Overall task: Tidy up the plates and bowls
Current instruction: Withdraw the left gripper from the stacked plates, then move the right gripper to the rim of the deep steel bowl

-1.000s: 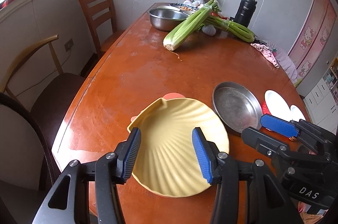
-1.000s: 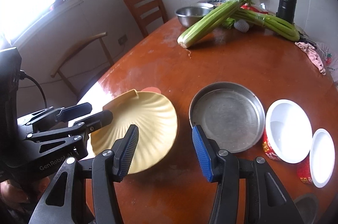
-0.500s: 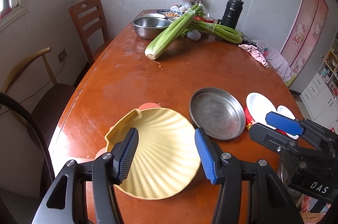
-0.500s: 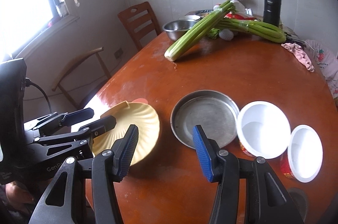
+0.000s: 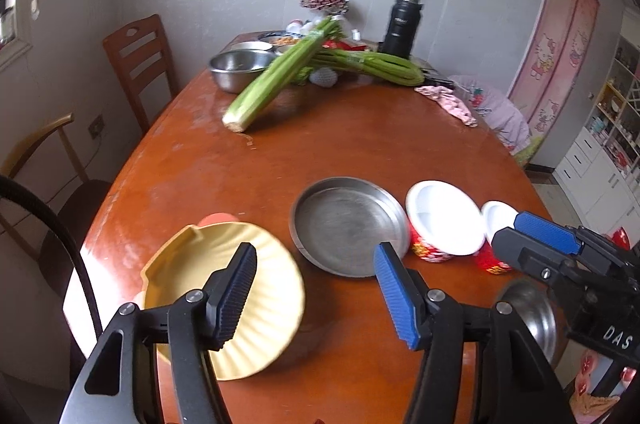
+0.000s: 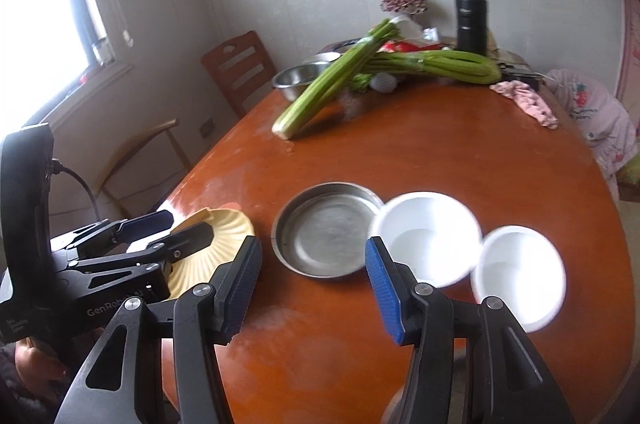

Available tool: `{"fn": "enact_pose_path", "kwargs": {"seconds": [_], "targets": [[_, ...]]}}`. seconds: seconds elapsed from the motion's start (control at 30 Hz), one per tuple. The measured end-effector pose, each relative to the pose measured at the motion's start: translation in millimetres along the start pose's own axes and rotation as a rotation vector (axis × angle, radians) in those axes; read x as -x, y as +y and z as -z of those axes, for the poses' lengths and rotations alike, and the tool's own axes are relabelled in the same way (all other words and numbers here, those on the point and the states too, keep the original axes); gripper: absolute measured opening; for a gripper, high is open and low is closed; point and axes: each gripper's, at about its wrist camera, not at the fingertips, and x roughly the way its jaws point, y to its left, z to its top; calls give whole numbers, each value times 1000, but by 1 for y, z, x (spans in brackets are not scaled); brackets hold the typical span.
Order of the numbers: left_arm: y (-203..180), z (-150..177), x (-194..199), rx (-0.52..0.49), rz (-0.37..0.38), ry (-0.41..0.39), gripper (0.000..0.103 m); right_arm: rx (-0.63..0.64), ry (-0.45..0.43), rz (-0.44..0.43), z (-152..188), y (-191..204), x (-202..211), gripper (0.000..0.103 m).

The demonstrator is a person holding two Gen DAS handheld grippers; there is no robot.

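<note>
With the yellow shell plate (image 5: 224, 288) lying at the table's (image 5: 360, 143) near left, the left gripper (image 5: 316, 292), jaws just widened, and the half-open right gripper (image 6: 312, 280) were both empty, so gathering seemingly called next for the steel pan (image 6: 326, 228).

we log table (image 5: 360, 151): brown, glossy | near edge: yellow plate (image 5: 208, 264), steel pan (image 5: 344, 224), two white bowls (image 6: 432, 232) just beside it | far end: steel bowl (image 5: 236, 63), celery (image 5: 276, 79), flask (image 5: 402, 23), pink cloth (image 5: 448, 99)
</note>
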Motion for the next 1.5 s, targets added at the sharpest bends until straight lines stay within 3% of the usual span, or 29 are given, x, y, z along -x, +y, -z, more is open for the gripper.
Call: {"fn": "enact_pose_path", "kwargs": {"seconds": [0.43,0.7,1.5], "targets": [[-80,6,-10,-79,62,24,62,-100,-36,119,35,-95,56,61],[-117,17,-19,-93,117,41,62,-127,-23,170,57,-132,76,61],[-150,62,-41,-130,140,123,62,-152,66,163,114,-149,65,61]]}}
